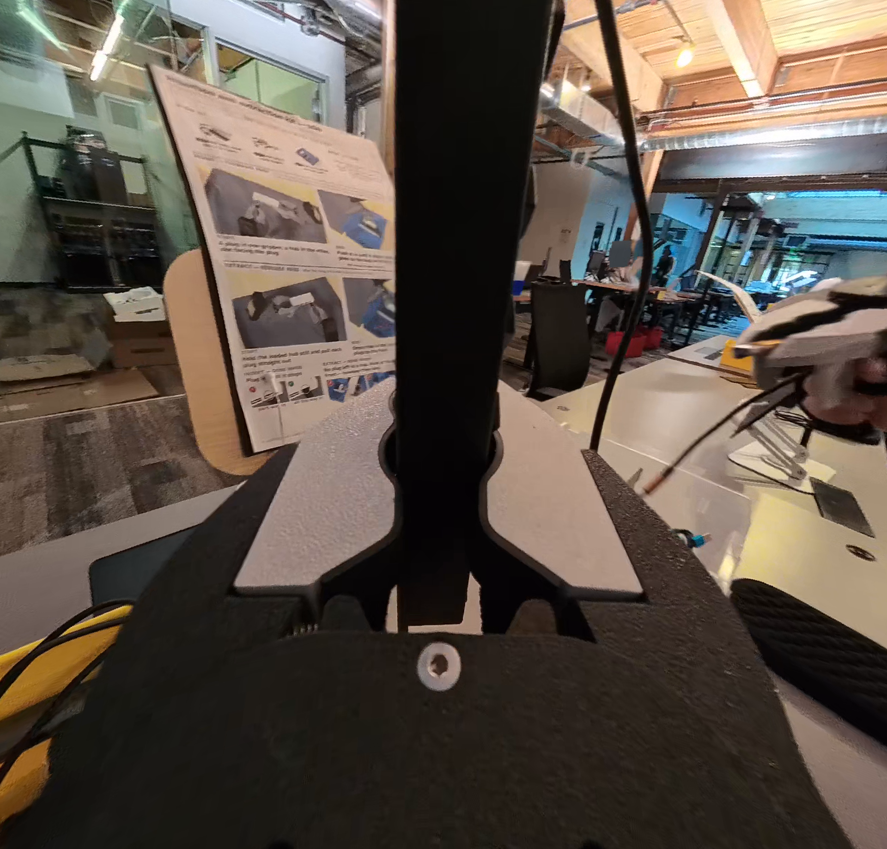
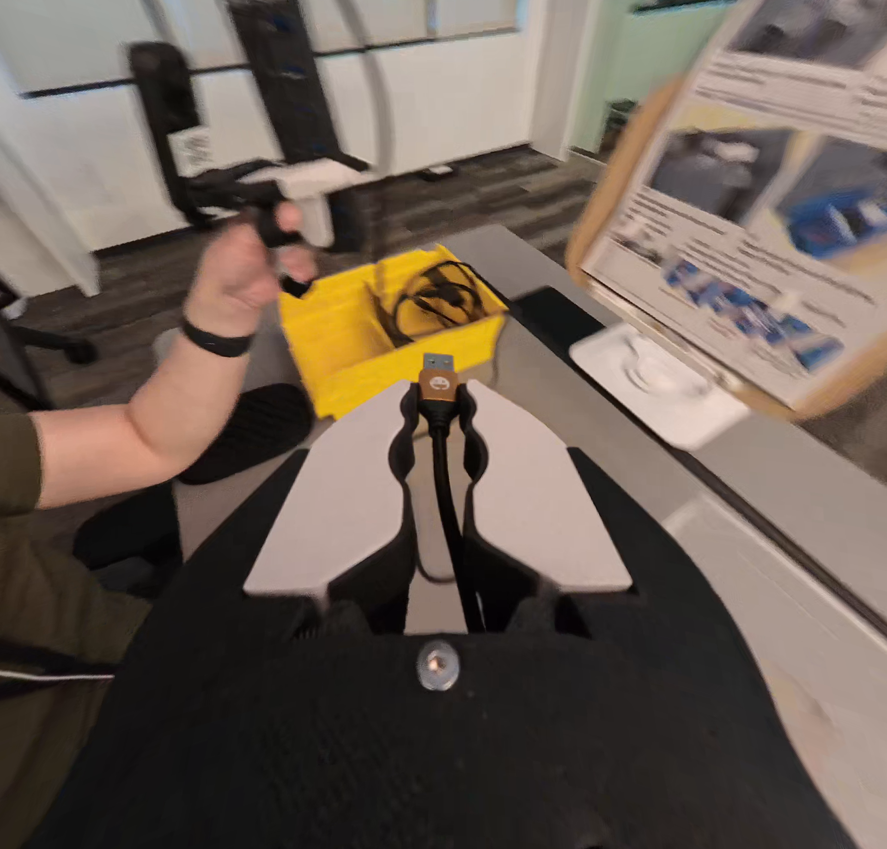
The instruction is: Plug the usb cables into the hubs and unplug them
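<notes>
Our right gripper [image 2: 437, 394] is clamped on the usb cable [image 2: 436, 384], left gripper [image 1: 444, 423] on a black hub [image 1: 461, 250]. Everything's blurry, so we'd worry about jamming the plug in crooked.

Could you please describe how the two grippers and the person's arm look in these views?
Both the left gripper and right gripper have black textured bodies, light grey finger plates and a silver screw. The arm has a dark olive sleeve and a black wristband.
</notes>
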### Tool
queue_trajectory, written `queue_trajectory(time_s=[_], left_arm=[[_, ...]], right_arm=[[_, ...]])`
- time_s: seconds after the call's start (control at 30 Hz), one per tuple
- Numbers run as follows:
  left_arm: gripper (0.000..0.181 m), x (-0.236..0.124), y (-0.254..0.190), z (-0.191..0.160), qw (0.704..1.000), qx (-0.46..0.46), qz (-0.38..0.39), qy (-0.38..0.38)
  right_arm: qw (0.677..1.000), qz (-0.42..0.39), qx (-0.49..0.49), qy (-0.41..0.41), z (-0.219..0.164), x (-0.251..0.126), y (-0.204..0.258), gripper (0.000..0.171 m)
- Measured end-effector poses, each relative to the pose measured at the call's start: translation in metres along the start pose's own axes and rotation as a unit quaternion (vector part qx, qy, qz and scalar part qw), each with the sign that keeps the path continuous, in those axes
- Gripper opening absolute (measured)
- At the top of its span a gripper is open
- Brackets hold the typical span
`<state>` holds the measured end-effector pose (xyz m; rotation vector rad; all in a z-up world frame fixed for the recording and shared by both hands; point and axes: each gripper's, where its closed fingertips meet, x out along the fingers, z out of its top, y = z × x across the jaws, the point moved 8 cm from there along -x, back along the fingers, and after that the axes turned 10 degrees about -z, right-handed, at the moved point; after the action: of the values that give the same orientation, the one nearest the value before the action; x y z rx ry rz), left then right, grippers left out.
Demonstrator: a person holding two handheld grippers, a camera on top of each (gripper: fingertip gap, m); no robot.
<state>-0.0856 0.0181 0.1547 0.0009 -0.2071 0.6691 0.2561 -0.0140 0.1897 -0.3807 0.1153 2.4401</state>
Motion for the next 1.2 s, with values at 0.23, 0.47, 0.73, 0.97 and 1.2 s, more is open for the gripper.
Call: queue_trajectory(time_s=[0.23, 0.47, 0.73, 0.97, 1.2], left_arm=[[0.028, 0.011, -0.015, 0.0, 0.999, 0.005, -0.043, 0.004], [0.029, 0.018, -0.016, -0.007, 0.998, -0.003, -0.053, 0.018], [0.028, 0.026, -0.016, -0.013, 0.998, -0.003, -0.06, 0.031], [0.028, 0.037, -0.021, -0.023, 0.996, 0.005, -0.063, 0.057], [0.026, 0.049, -0.028, -0.034, 0.993, 0.003, -0.086, 0.081]], right_arm=[[0.974, -0.039, 0.203, 0.092, -0.113, -0.016, -0.076, 0.016], [0.939, 0.02, 0.314, 0.142, -0.193, 0.008, -0.109, 0.017], [0.941, -0.041, 0.211, 0.261, -0.23, 0.02, -0.132, 0.017], [0.951, -0.074, 0.016, 0.299, -0.225, 0.025, -0.144, 0.017], [0.936, -0.037, -0.009, 0.35, -0.225, 0.028, -0.152, 0.019]])
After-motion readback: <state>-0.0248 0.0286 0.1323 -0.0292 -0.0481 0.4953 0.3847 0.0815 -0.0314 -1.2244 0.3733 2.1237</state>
